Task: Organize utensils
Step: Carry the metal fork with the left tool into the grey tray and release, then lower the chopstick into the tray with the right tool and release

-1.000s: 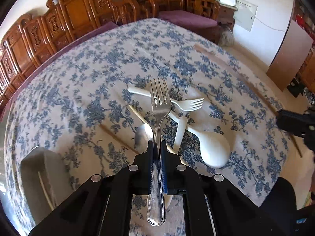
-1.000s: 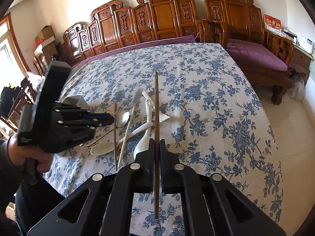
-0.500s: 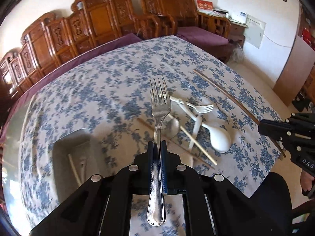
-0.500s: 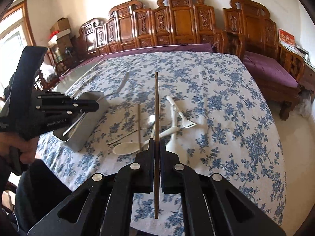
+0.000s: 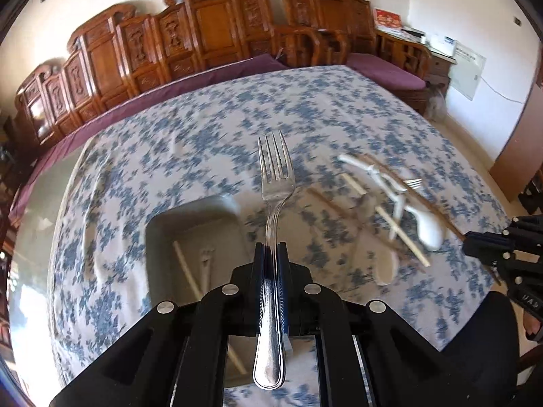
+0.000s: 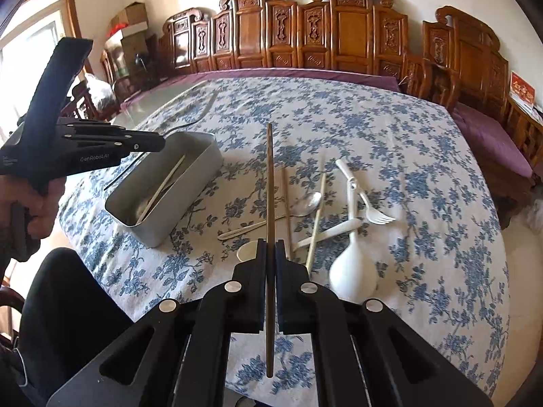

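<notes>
Left wrist view: my left gripper (image 5: 271, 254) is clamped on a metal fork (image 5: 274, 183), its handle running back between the jaws and its tines pointing away over the blue-flowered tablecloth (image 5: 203, 129). Just below and left of the fork sits the grey metal tin (image 5: 159, 224), with a pale chopstick (image 5: 185, 271) and something else I cannot make out lying inside. To the right, blurred, lie the loose utensils.

From the right wrist view, my right gripper (image 6: 270, 247) is pinched on a dark brown chopstick (image 6: 269, 183), which sticks out straight ahead and also back behind the jaws. Beside it on the cloth lie a metal spoon (image 6: 307, 203), a light chopstick (image 6: 316, 217), another dark chopstick (image 6: 287, 210), a white plastic fork (image 6: 373, 212) and a white ladle-shaped spoon (image 6: 351, 271); a second white spoon's bowl (image 6: 247, 251) is partly hidden by my jaws. The tin's long side faces this pile, with bare cloth between them. My left gripper (image 6: 156, 144) hangs over the tin's far end, and its side reads "GenRobot.AI" as best I can tell.

Past the utensils the cloth is open as far as the carved wooden chairs (image 6: 339, 30). On the left the cloth stops short and glossy tabletop (image 5: 37, 210) shows.
</notes>
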Demonstrator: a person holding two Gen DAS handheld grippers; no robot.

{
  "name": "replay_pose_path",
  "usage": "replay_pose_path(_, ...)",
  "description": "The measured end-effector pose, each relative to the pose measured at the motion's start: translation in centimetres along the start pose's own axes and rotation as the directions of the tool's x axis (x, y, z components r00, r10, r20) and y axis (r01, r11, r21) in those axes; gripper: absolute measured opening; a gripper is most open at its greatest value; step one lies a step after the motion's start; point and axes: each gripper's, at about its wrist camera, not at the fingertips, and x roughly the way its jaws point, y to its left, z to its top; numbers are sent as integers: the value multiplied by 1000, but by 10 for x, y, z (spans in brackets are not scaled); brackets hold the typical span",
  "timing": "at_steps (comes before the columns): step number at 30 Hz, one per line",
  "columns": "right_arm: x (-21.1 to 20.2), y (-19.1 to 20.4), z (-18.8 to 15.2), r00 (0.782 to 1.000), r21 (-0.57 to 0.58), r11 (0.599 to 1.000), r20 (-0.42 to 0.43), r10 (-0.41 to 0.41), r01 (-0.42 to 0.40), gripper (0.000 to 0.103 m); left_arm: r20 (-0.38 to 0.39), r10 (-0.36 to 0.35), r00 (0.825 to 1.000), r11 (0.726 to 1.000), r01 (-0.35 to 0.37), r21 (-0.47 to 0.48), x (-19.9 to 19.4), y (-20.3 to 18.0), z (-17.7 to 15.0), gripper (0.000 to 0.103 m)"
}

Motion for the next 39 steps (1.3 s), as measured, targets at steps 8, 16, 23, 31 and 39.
replay_pose_path(8, 16, 28, 17, 999, -7, 999, -1, 47, -47, 6, -75, 27, 997, 997, -33, -76, 32, 45, -29, 6)
replay_pose_path(16, 29, 52, 28, 996, -2, 996, -3, 90, -90, 6, -126, 43, 991, 995, -54, -89, 56, 58, -36, 6)
replay_pose_path(23, 33, 53, 29, 996, 11, 996, -11, 92, -92, 6, -191, 37, 981, 994, -56, -97, 82, 59, -41, 6)
replay_pose_path(31, 34, 51, 30, 996, 22, 996, -18, 83, -83, 6, -231, 4, 973, 996, -26, -89, 94, 56, -40, 8)
replay_pose_path(39, 42, 67, 40, 993, 23, 993, -23, 113, -112, 6, -148, 4, 989, 991, -23, -131, 59, 73, -37, 12)
